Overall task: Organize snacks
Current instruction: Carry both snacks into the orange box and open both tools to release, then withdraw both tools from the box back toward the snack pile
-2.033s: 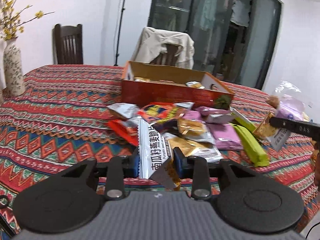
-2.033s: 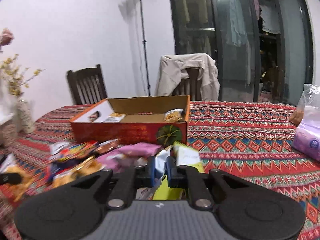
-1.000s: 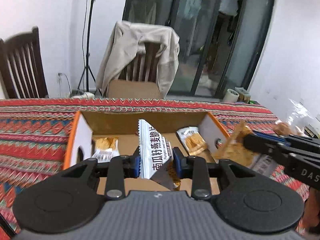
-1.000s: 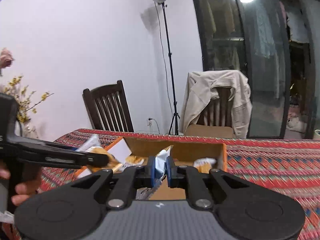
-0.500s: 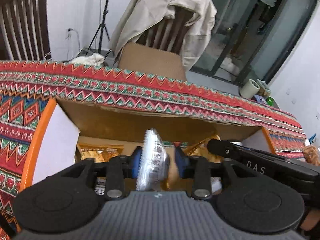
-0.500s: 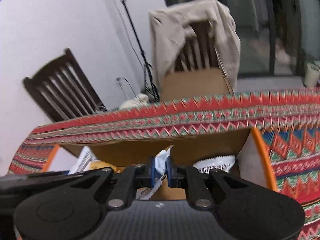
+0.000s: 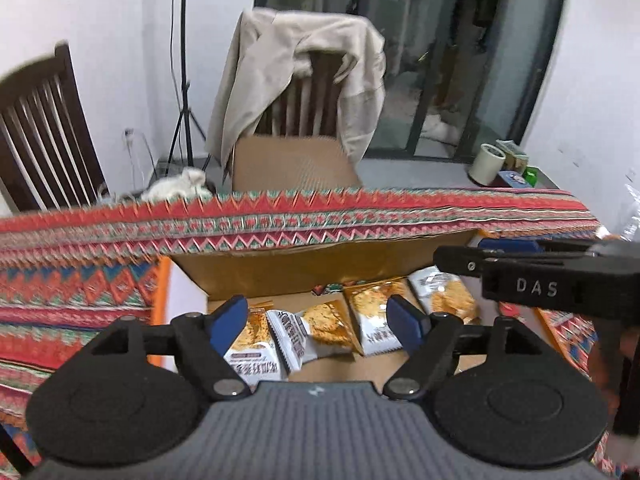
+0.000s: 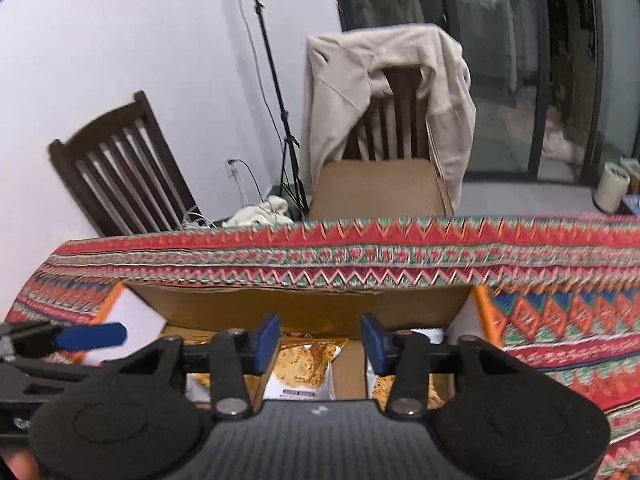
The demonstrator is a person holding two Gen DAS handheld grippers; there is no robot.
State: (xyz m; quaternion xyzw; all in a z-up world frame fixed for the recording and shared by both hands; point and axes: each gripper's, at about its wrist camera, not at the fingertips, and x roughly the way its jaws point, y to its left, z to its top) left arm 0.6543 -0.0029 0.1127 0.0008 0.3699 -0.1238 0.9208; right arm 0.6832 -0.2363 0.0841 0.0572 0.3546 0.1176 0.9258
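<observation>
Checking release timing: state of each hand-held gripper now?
Left hand-held gripper: open, empty, over the brown cardboard box.
Right hand-held gripper: open, empty.

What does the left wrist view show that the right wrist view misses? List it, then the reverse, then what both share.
Only the left wrist view: four snack packets side by side in the box, and the right tongs' black arm marked DAS.

Only the right wrist view: the left tongs' blue fingertip at the left edge, and a thumb in the bottom corner.

Both: the cardboard box, patterned tablecloth, jacket-draped chair, and open tongs over the packets.
</observation>
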